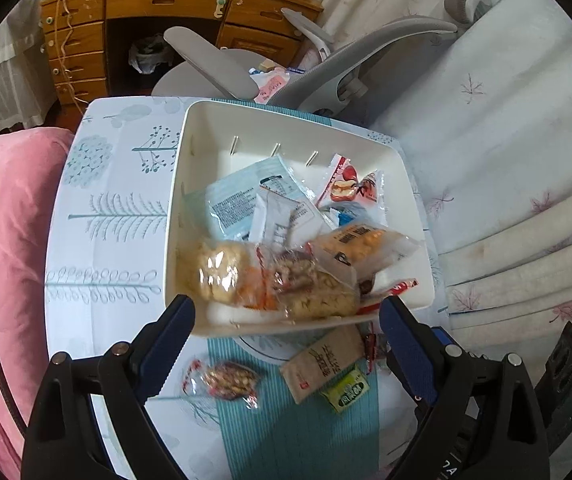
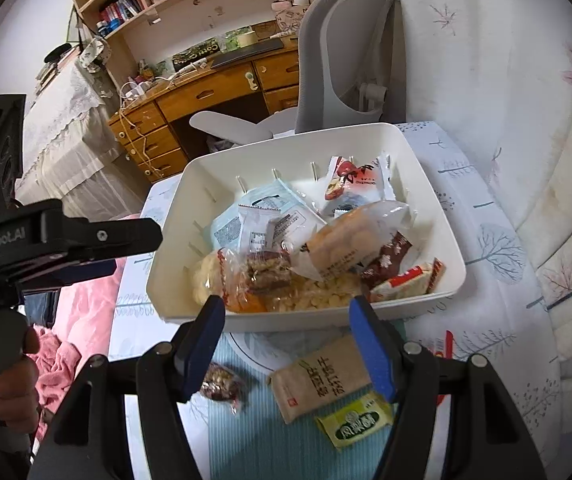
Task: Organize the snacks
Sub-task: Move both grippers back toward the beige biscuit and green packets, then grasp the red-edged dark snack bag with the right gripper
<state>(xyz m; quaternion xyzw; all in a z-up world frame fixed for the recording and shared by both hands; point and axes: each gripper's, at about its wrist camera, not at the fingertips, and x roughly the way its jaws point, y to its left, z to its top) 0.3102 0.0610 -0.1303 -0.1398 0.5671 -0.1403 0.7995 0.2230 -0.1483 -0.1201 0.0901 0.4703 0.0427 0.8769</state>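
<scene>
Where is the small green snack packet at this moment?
The green packet lies on the table's teal runner, outside the white bin. In the right wrist view it is lower right of centre, touching the beige packet.

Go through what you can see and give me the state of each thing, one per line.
Bin: upright, piled with snacks.
Tan packet: flat on table, outside bin.
Green packet: on table, outside bin.
Nut bar: on table, outside bin.
Left tool: open, empty.
Right tool: open, empty.
</scene>
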